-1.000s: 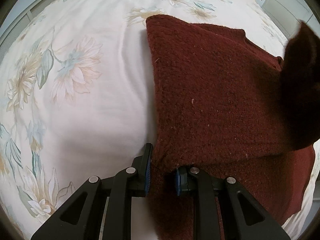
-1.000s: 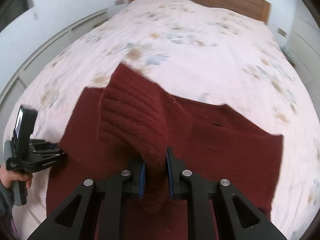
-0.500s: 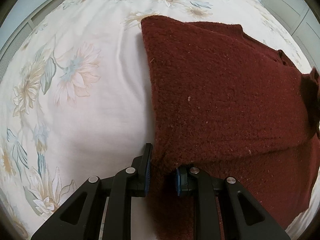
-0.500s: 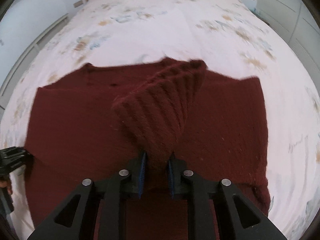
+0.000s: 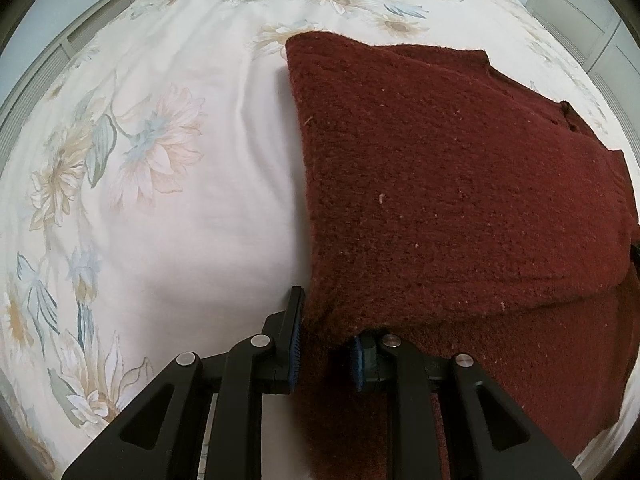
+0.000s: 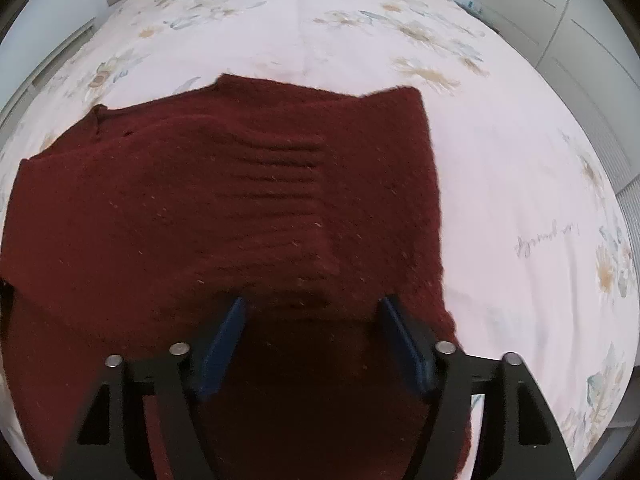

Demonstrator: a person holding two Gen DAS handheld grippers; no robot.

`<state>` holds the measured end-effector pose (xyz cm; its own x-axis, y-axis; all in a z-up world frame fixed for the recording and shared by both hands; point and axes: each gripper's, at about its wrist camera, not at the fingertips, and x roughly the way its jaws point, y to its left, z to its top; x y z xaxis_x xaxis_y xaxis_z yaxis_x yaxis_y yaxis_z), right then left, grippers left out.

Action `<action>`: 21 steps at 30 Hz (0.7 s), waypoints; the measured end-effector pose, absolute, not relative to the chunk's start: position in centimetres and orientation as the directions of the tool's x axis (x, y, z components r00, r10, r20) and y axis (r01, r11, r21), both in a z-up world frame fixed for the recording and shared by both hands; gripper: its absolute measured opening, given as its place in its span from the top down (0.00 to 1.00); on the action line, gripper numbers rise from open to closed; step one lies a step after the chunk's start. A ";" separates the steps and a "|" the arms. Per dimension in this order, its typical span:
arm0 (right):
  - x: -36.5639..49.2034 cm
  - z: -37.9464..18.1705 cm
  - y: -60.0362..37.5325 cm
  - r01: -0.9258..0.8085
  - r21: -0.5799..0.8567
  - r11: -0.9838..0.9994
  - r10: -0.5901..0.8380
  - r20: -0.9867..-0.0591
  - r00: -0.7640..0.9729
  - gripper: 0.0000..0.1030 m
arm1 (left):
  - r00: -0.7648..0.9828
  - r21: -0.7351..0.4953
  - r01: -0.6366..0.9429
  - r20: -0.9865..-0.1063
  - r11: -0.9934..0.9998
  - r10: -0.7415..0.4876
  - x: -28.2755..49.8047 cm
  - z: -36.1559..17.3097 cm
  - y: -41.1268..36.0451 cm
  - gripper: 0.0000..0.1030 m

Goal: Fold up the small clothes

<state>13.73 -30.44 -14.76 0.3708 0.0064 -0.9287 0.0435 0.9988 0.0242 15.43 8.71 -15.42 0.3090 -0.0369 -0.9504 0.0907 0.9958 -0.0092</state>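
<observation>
A dark red fuzzy knitted sweater (image 6: 224, 208) lies flat on the bed's white flowered sheet (image 5: 168, 200), with one ribbed sleeve (image 6: 280, 200) folded across its middle. The left tongs (image 5: 326, 354) pinch the sweater's near edge between narrow blue pads. The right tongs (image 6: 312, 340) hang wide apart over the sweater, holding nothing.
</observation>
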 end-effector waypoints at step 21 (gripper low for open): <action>13.4 -8.1 -24.9 -0.070 0.007 0.998 0.041 -0.864 0.502 0.00 | 0.486 0.086 0.247 -0.873 0.965 -0.046 12.8 -7.4 1.0 0.01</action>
<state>13.38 -24.90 -8.11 0.5020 0.0410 -0.8639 -0.0696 0.9976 0.0068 12.77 0.98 -7.42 0.4857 -0.0463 -0.8729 0.2468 0.9652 0.0861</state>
